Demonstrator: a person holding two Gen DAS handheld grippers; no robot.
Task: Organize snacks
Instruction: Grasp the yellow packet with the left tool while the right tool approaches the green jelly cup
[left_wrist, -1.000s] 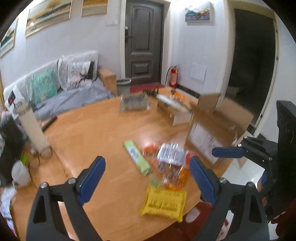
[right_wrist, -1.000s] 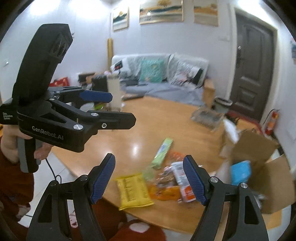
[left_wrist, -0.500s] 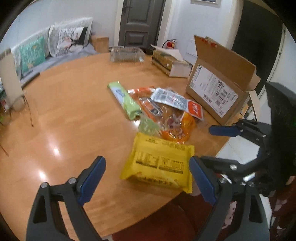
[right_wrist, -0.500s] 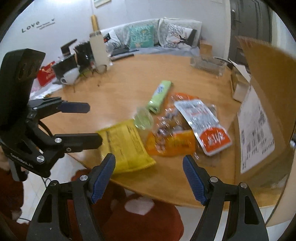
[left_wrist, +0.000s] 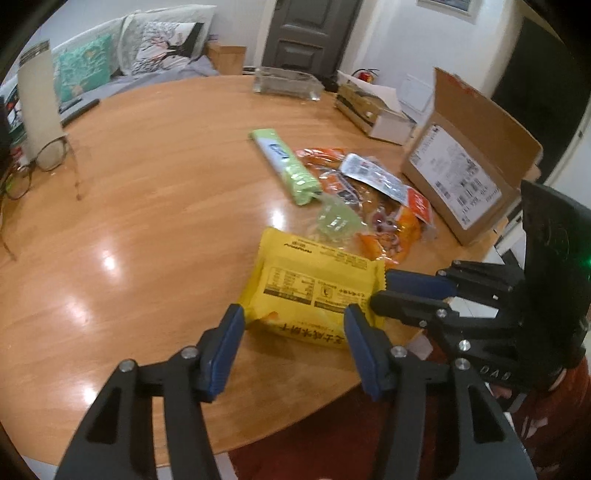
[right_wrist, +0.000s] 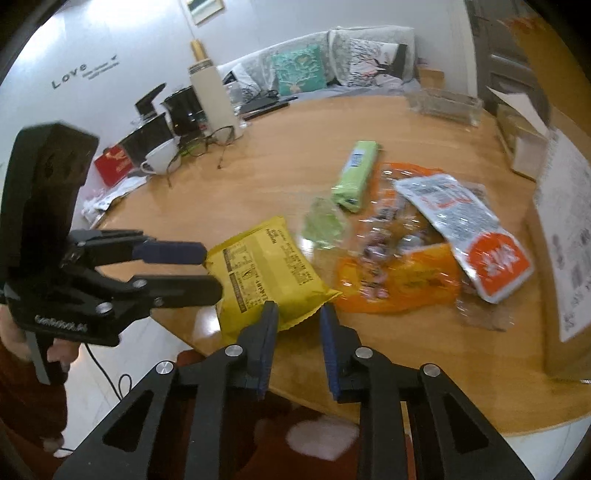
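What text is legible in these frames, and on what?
"Love": wall lettering, upper left; the smaller words beside it are blurred.
"GenRobot.AI": side of the left gripper, blurred, barely readable.
yellow snack packet: print too small to read.
cardboard box shipping label: unreadable.
orange-and-white packet: logo blurred.

Round wooden desk (left_wrist: 147, 206), glasses (right_wrist: 210, 138) beside a tall cream bottle (right_wrist: 212, 94), white cup (right_wrist: 162, 157), black kettles (right_wrist: 184, 109) (off the desk edge), clear tray (left_wrist: 286, 82), sofa with teal cushion (left_wrist: 83, 70), dark door (left_wrist: 308, 31)
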